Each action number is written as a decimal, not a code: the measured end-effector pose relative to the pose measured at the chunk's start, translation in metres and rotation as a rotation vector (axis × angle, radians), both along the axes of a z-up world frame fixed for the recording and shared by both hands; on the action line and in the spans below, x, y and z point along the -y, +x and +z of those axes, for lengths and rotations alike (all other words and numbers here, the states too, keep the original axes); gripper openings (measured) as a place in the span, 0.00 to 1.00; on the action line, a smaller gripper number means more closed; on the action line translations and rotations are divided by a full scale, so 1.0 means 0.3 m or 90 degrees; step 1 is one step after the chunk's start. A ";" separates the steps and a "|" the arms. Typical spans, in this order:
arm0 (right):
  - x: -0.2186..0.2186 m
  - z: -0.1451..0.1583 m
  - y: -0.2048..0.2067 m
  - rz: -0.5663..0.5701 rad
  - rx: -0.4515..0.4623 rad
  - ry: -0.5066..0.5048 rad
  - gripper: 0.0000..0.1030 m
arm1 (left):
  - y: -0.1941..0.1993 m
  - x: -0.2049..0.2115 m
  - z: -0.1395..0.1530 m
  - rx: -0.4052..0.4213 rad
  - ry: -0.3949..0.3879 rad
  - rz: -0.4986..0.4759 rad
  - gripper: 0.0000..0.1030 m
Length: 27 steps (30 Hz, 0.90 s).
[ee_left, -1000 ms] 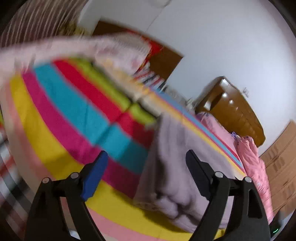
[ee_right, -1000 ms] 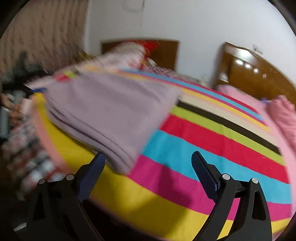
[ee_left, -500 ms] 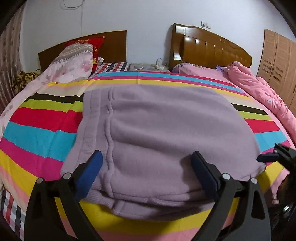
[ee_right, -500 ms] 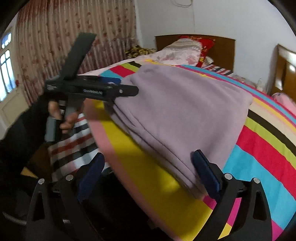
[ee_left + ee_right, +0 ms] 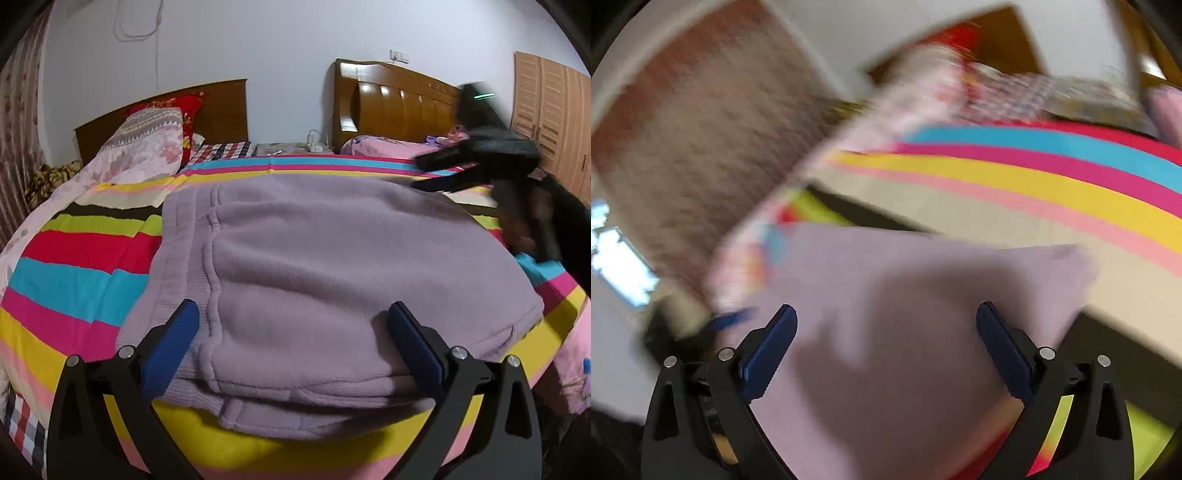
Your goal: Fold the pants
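Lilac fleece pants (image 5: 332,251), folded into a thick rectangle, lie on the striped bedspread (image 5: 74,280). My left gripper (image 5: 292,308) hovers over their near edge. Its jaws are opening wide and the cloth lies below them, untouched by the blue pads (image 5: 173,347). In the same view my right gripper (image 5: 415,173) appears blurred at the pants' far right corner, held by a hand (image 5: 517,229). The right wrist view is smeared by motion. There the right gripper (image 5: 886,309) hangs over the pants (image 5: 905,288), its jaws closing slightly but clear of the cloth.
Pillows (image 5: 147,147) rest against a dark headboard (image 5: 221,107) at the back left. A second bed with pink bedding (image 5: 388,147) and a glossy headboard (image 5: 399,107) stands behind. A wardrobe (image 5: 546,110) fills the right wall, a patterned curtain (image 5: 683,147) the left.
The left view rolled level and settled over the pants' near edge, its jaws spreading. The right gripper swept from the near right side to the pants' far right corner, blurring its view.
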State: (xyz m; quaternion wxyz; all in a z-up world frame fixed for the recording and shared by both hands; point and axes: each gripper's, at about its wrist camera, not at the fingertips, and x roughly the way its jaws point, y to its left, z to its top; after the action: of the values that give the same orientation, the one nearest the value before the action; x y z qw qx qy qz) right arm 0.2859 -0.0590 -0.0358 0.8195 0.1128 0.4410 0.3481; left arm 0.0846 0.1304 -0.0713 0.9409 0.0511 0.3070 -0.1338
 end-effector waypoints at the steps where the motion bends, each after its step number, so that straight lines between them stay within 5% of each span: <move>1: 0.027 -0.021 0.056 -0.031 -0.013 -0.016 0.76 | -0.003 -0.004 -0.003 0.005 -0.002 -0.005 0.98; 5: 0.082 0.077 0.063 -0.089 0.012 0.052 0.82 | -0.009 -0.012 -0.010 0.016 -0.007 -0.010 0.98; 9: 0.023 0.129 -0.026 -0.001 0.030 0.096 0.92 | -0.004 -0.008 -0.008 0.017 -0.007 -0.012 0.98; 12: -0.053 0.059 -0.079 0.072 0.005 0.052 0.93 | -0.008 -0.011 -0.008 0.016 -0.007 -0.015 0.98; 14: -0.021 -0.016 -0.026 -0.013 -0.005 -0.016 0.90 | -0.010 -0.011 -0.008 0.015 -0.006 -0.016 0.98; 18: 0.095 0.043 -0.036 -0.156 -0.006 0.088 0.87 | -0.019 -0.010 -0.002 0.011 0.006 -0.025 0.98; 21: 0.060 0.138 -0.152 -0.107 0.036 0.120 0.88 | -0.020 -0.009 -0.001 0.014 0.004 -0.027 0.98; 24: -0.025 0.189 -0.366 -0.084 0.121 0.007 0.92 | -0.020 -0.008 -0.002 0.014 0.004 -0.025 0.98; 27: -0.104 0.121 -0.539 -0.047 0.149 -0.095 0.93 | -0.019 -0.009 -0.002 0.017 0.003 -0.026 0.98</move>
State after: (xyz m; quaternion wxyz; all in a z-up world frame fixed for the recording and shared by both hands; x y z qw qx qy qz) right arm 0.1241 -0.0278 0.0005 0.8835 0.0266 0.3628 0.2951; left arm 0.0788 0.1330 -0.0720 0.9418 0.0609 0.2938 -0.1515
